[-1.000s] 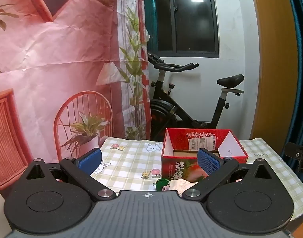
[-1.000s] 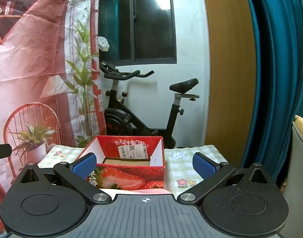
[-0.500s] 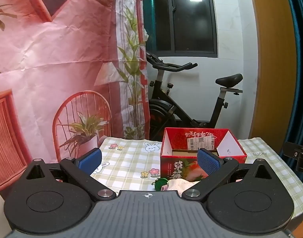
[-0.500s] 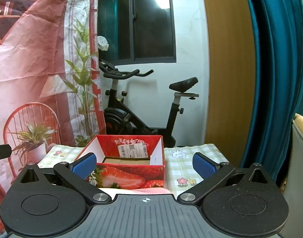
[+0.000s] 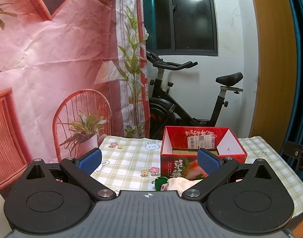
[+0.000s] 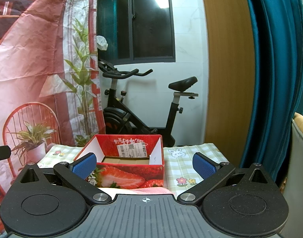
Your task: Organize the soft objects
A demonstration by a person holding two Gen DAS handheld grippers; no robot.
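Soft things wait in front of the red strawberry box (image 5: 203, 152) on the checked tablecloth (image 5: 129, 158).

A pale mesh cloth (image 5: 183, 184) and a little green toy (image 5: 160, 181) lie near me, just beside the box's near wall. My left gripper (image 5: 149, 158) is wide apart and holds nothing. My right gripper (image 6: 144, 163) is wide apart too, with nothing in it. An exercise bike (image 6: 143, 107) stands far behind.

A red strawberry-printed box (image 5: 203, 154) stands upright and open-topped on the checked bench (image 5: 127, 158), a white label on its inner back wall, its brown floor showing bare. Just in front of it lie a small green round soft toy (image 5: 160, 182) and, touching the toy, a pale mesh-textured cloth (image 5: 183, 183) with pink edging.
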